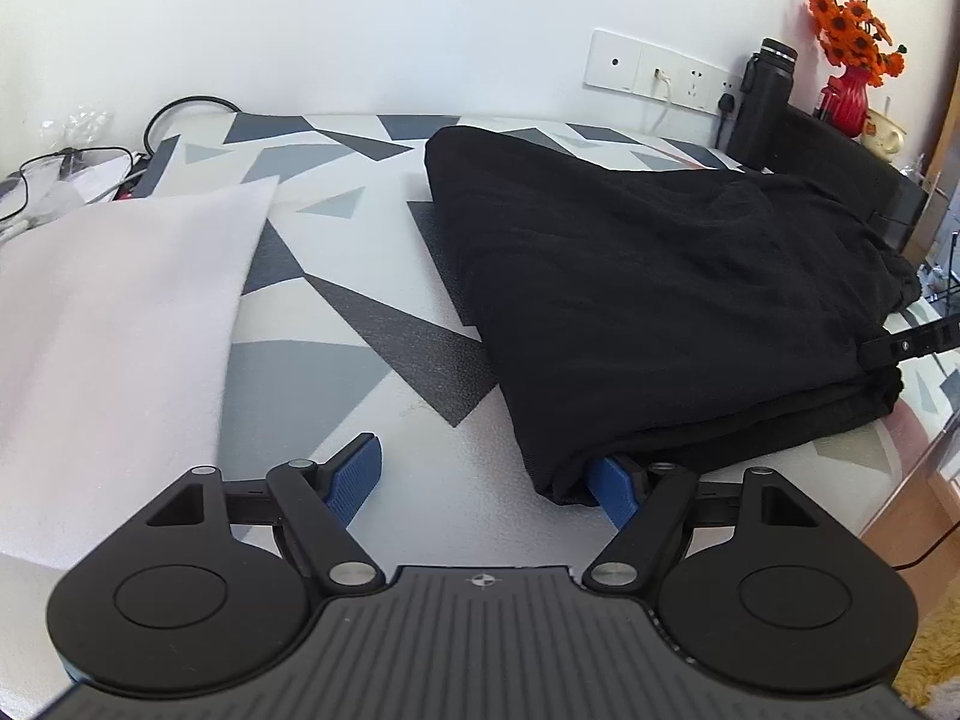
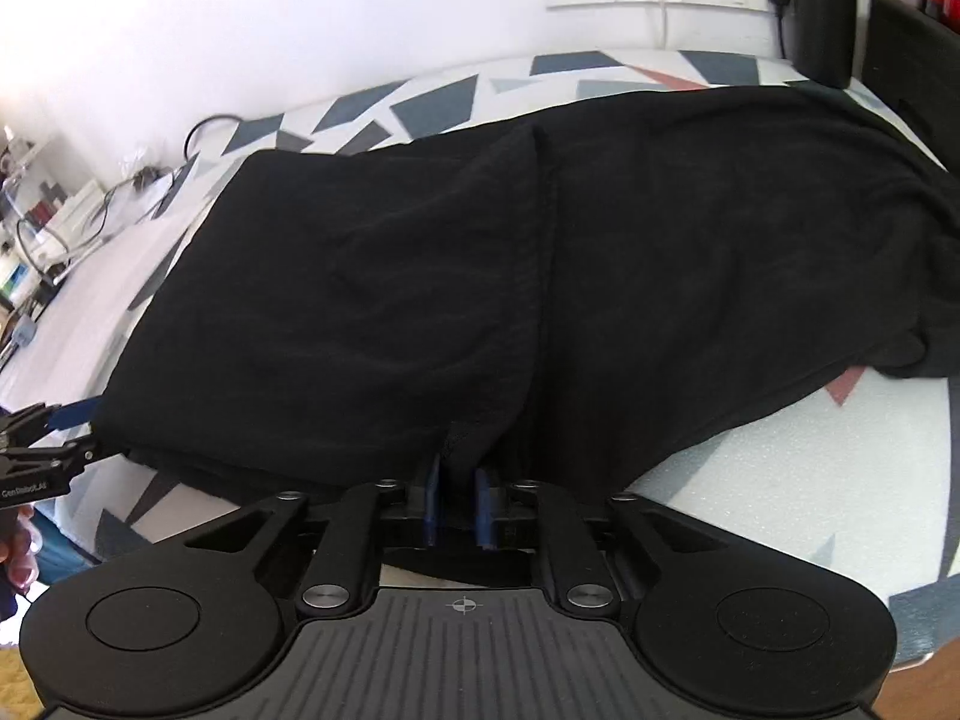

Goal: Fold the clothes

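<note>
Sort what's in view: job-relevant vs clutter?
Job:
black folded garment
left gripper, open
right gripper, pinching the garment's near edge

Clutter:
white foam sheet
black flask
red vase of orange flowers

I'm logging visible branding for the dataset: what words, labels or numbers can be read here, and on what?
"GenRobot.AI": small white print on the body of the left gripper, seen at the edge of the right wrist view.
Red vase and the items on the far left shelf: any print is too small or blurred to read.
Black garment, wall sockets: no text visible.
</note>
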The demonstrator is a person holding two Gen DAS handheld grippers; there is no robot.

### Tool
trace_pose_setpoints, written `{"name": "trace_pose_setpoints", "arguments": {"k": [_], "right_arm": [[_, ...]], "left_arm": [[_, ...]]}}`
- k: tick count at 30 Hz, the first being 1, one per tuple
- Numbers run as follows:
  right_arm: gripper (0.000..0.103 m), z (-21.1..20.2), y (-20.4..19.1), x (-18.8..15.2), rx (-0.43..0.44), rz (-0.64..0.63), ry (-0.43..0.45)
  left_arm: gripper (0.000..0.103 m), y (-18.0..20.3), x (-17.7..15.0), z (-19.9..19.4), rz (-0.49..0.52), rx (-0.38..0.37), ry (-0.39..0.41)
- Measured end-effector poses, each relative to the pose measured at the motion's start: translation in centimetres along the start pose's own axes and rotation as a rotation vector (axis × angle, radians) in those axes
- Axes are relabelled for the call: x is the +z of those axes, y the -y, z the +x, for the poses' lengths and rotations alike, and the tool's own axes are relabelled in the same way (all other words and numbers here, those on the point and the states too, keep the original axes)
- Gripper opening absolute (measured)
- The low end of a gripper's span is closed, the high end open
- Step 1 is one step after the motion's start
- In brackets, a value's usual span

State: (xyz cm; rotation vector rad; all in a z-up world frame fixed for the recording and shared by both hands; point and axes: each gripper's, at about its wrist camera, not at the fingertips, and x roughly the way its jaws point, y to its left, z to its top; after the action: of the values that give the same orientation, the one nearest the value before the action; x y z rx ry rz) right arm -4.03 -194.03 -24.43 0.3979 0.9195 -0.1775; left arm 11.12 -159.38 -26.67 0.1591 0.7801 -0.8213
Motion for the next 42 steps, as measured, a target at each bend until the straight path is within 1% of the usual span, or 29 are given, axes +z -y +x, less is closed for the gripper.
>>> {"name": "trace_pose_setpoints", "arguments": {"k": [1, 2, 3, 5, 6, 8, 10, 11, 13, 14, 15, 17, 18, 19, 20, 21, 23, 24, 28, 30, 32, 34, 36, 37, 38, 39, 42], "right_arm": [[0.044, -0.2, 0.1, 0.7, -0.009, -0.009, 0.011], [0.067, -0.4, 0.2, 1.4, -0.019, -0.017, 0.023], [0.073, -0.6, 0.3, 2.0, -0.028, -0.026, 0.034], [0.073, -1.0, 0.5, 3.4, -0.047, -0.043, 0.057], [0.075, -1.2, 0.6, 4.1, -0.056, -0.051, 0.068], [0.076, -1.6, 0.8, 5.5, -0.075, -0.069, 0.091], [0.076, -0.2, 1.4, 7.1, -0.061, -0.051, 0.113], [0.076, 0.8, 1.7, 8.0, -0.049, -0.037, 0.124], [0.078, 2.8, 2.4, 9.7, -0.024, -0.008, 0.145], [0.082, 3.9, 2.6, 10.5, -0.014, 0.008, 0.147], [0.083, 5.1, 2.7, 11.2, -0.007, 0.027, 0.138], [0.085, 7.5, 2.7, 12.2, -0.006, 0.048, 0.112], [0.083, 8.6, 2.7, 12.6, -0.008, 0.056, 0.097], [0.074, 9.6, 2.7, 12.8, -0.012, 0.053, 0.083], [0.041, 10.3, 2.7, 12.9, -0.019, 0.041, 0.069], [0.028, 10.7, 2.6, 12.9, -0.021, 0.023, 0.069], [0.013, 10.6, 2.2, 12.7, -0.017, -0.023, 0.096], [0.012, 10.6, 2.1, 12.8, -0.018, -0.042, 0.111], [0.01, 10.9, 2.2, 14.7, -0.037, -0.076, 0.167], [0.01, 11.5, 2.9, 16.0, -0.049, -0.06, 0.169], [0.011, 12.3, 3.8, 16.8, -0.06, -0.06, 0.148], [0.019, 12.7, 4.6, 16.9, -0.047, -0.051, 0.118], [0.039, 11.9, 5.4, 16.5, -0.032, -0.027, 0.092], [0.046, 11.5, 5.8, 16.3, -0.025, -0.015, 0.079], [0.056, 10.8, 6.3, 15.9, -0.011, -0.002, 0.073], [0.058, 9.9, 6.9, 15.3, 0.011, 0.011, 0.072], [0.058, 7.1, 8.7, 12.8, 0.063, 0.079, 0.046]], "left_arm": [[0.076, -0.2, 0.0, -0.2, -0.011, -0.017, 0.002], [0.076, -0.4, 0.1, -0.5, -0.024, -0.034, 0.006], [0.076, -0.6, 0.1, -0.9, -0.036, -0.05, 0.011], [0.076, -1.1, 0.2, -1.7, -0.071, -0.083, 0.023], [0.077, -1.6, 0.3, -2.1, -0.117, -0.101, 0.034], [0.079, -2.5, 0.4, -2.9, -0.222, -0.137, 0.06], [0.081, -3.3, 0.6, -3.3, -0.321, -0.159, 0.093], [0.082, -3.7, 0.7, -3.3, -0.359, -0.159, 0.105], [0.082, -3.8, 1.1, -2.8, -0.386, -0.132, 0.109], [0.082, -3.8, 1.4, -2.6, -0.396, -0.117, 0.11], [0.082, -3.8, 1.6, -2.3, -0.406, -0.102, 0.111], [0.082, -3.3, 2.1, -1.5, -0.389, -0.075, 0.098], [0.082, -3.0, 2.4, -1.0, -0.378, -0.062, 0.091], [0.082, -2.6, 2.6, -0.6, -0.365, -0.05, 0.082], [0.082, -2.2, 2.7, -0.1, -0.353, -0.038, 0.073], [0.082, -1.7, 2.8, 0.4, -0.347, -0.031, 0.067], [0.082, -0.8, 2.8, 1.2, -0.34, -0.02, 0.057], [0.083, -0.3, 2.9, 1.5, -0.341, -0.015, 0.053], [0.085, 1.4, 3.2, 2.8, -0.339, -0.005, 0.046], [0.087, 2.3, 3.5, 3.5, -0.325, -0.008, 0.043], [0.088, 3.0, 3.7, 4.3, -0.307, -0.005, 0.028], [0.088, 3.5, 3.6, 4.8, -0.279, 0.014, 0.02], [0.089, 3.9, 3.6, 5.0, -0.247, 0.039, 0.011], [0.089, 3.9, 3.6, 4.9, -0.241, 0.048, 0.009], [0.089, 3.7, 3.6, 4.9, -0.237, 0.058, 0.008], [0.089, 3.6, 3.6, 4.8, -0.234, 0.068, 0.006], [0.089, 2.6, 3.7, 4.5, -0.261, 0.096, 0.007]]}}
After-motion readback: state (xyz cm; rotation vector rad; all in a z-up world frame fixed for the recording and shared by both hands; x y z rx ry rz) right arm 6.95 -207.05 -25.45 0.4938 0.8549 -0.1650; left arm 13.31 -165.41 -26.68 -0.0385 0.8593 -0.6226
